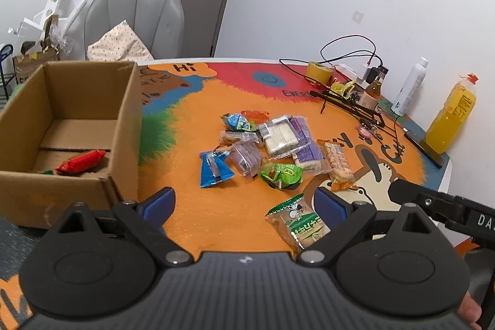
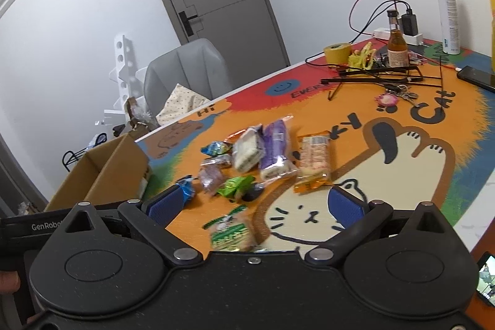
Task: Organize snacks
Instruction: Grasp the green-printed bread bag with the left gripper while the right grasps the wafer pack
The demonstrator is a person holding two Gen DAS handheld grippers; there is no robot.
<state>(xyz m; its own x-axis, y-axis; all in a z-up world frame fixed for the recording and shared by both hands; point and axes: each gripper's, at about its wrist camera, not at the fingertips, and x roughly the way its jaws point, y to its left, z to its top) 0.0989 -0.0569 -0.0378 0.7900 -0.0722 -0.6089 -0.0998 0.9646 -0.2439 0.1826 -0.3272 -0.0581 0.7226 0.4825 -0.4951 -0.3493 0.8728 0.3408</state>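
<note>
Both the left gripper [image 1: 244, 201] and right gripper [image 2: 258, 203] gape empty; the green cracker packet [image 1: 298, 225], seemingly at the surface [image 1: 191, 206] edge, could slip off if nudged.

Two wrist views, shared snack pile [image 1: 272, 150]

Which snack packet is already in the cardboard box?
The red packet, lying on the floor of the cardboard box. Every other visible packet, like the blue one, lies out on the orange mat.
</note>
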